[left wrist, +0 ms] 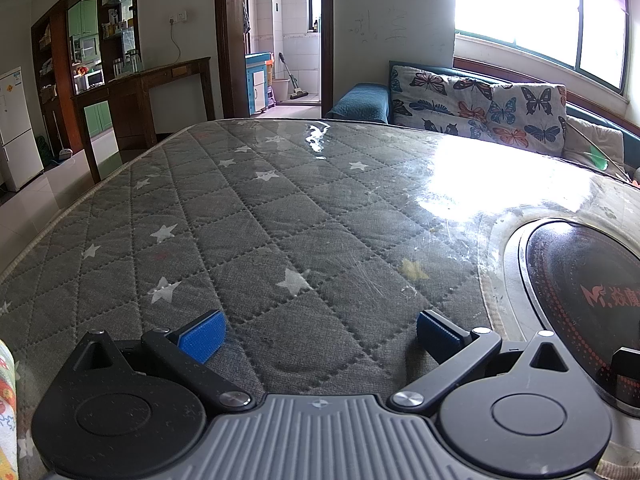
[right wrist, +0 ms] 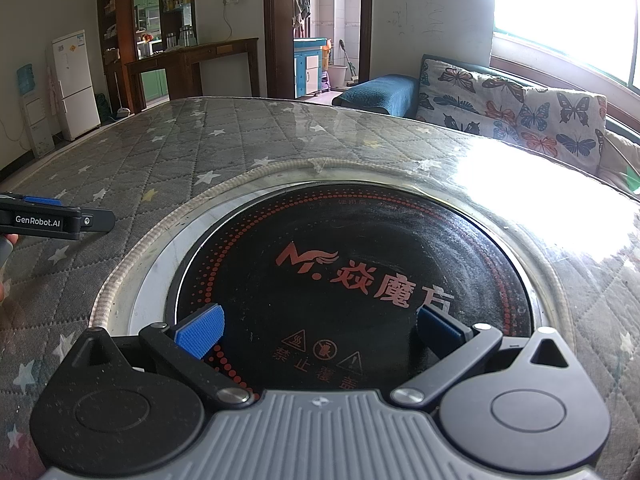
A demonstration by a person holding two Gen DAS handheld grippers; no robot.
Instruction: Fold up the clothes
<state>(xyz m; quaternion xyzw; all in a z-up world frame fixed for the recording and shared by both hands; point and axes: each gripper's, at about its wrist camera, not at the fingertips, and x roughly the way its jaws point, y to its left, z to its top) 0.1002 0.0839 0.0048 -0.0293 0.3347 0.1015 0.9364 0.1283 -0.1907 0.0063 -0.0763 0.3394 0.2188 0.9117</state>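
My left gripper [left wrist: 318, 334] hangs open over the grey quilted star-pattern table cover [left wrist: 260, 216], nothing between its blue pads. A strip of light patterned cloth [left wrist: 7, 408] shows at the far left edge of the left wrist view. My right gripper [right wrist: 318, 334] is open above the round black cooktop [right wrist: 352, 264] set into the table, holding nothing. The left gripper [right wrist: 60, 218] also appears from the side at the left edge of the right wrist view, low over the cover [right wrist: 160, 152].
The black cooktop [left wrist: 580, 280] lies to the right of my left gripper. A butterfly-print sofa [left wrist: 480, 108] runs along the far right under a bright window. A wooden console [left wrist: 140, 92], white fridge [right wrist: 76, 84] and open doorway stand beyond the table.
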